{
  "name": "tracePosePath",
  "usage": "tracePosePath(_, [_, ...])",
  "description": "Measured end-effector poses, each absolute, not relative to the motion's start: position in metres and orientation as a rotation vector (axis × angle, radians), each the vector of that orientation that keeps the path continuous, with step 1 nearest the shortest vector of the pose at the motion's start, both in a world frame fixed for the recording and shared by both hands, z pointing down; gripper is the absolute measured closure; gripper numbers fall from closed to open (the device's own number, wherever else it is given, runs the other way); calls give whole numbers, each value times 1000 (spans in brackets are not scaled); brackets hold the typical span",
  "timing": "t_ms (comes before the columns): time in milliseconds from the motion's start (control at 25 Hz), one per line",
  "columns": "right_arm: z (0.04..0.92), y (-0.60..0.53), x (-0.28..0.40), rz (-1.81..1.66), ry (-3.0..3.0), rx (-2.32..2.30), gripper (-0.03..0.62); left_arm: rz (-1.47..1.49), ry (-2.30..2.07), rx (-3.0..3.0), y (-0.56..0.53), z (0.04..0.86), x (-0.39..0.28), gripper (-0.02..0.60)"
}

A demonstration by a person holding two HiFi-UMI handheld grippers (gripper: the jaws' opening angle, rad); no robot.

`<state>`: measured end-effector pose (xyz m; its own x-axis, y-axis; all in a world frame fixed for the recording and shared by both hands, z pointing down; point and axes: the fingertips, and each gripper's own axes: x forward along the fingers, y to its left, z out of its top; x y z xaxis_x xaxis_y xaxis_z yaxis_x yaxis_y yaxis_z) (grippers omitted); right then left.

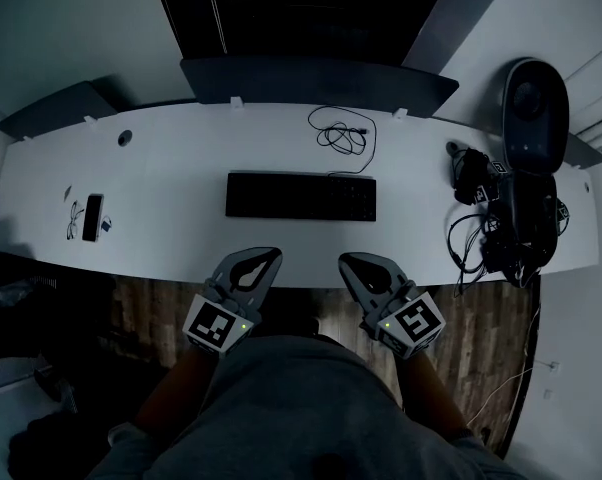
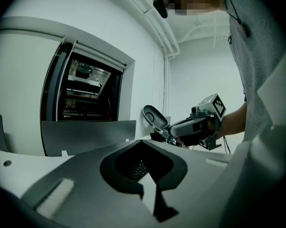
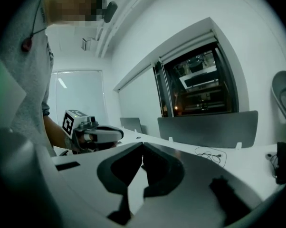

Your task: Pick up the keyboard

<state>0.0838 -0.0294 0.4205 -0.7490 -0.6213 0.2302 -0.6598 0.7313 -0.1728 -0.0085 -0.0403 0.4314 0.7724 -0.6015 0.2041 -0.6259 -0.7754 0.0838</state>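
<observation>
The head view is dim and bluish. The white desk (image 1: pixel 161 198) is its brightest surface, evenly lit, without hard shadows. The keyboard (image 1: pixel 301 196) on the desk shows as a flat black bar, its keys hardly separable. The floor (image 1: pixel 481 338) in front of the desk is nearly lost in darkness. Both gripper views are brighter, with black rounded corners and lines bowing near the edges. Their nearest surfaces look soft, perhaps out of focus.

No text, brand or number is legible; only square black-and-white markers (image 1: pixel 213 325) show on the left gripper (image 1: pixel 269 256) and right gripper (image 1: pixel 347 261).
</observation>
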Motion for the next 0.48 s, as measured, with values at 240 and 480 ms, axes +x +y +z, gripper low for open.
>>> tracePosePath(240, [432, -67, 75, 399, -2732, 1065, 580, 280, -942, 2841, -80, 442, -21, 576])
tracePosePath(480, [446, -99, 66, 426, -2669, 1090, 580, 281, -928, 2814, -115, 453, -37, 576])
